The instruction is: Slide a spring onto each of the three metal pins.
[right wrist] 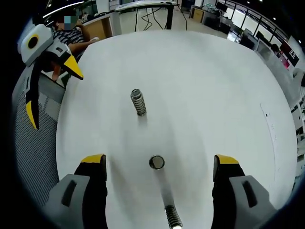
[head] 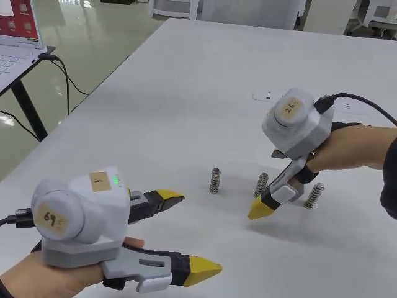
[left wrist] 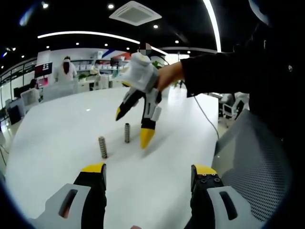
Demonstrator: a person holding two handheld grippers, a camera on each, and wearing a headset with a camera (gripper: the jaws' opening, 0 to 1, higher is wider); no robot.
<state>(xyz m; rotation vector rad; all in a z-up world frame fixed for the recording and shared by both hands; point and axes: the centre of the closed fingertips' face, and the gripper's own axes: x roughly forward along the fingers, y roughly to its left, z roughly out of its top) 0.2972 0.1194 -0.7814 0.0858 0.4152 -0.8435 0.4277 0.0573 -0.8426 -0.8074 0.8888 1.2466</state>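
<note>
Three springs (head: 262, 184) stand on pins (right wrist: 156, 162) right of centre on the desk (head: 186, 93). The right gripper (right wrist: 159, 160) hovers over the middle one, fingers released; the left gripper (head: 198, 233), lower left, is also spread and empty.

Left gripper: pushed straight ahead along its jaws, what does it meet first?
Probably the right gripper, at its yellow fingertip near the table; the pins stand left of that line. Depth unclear.

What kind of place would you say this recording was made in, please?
Probably an open-plan office or lab: a long white table, a laptop beside it, a ceiling air-conditioning vent with strip lights, and a mesh office chair.
</note>
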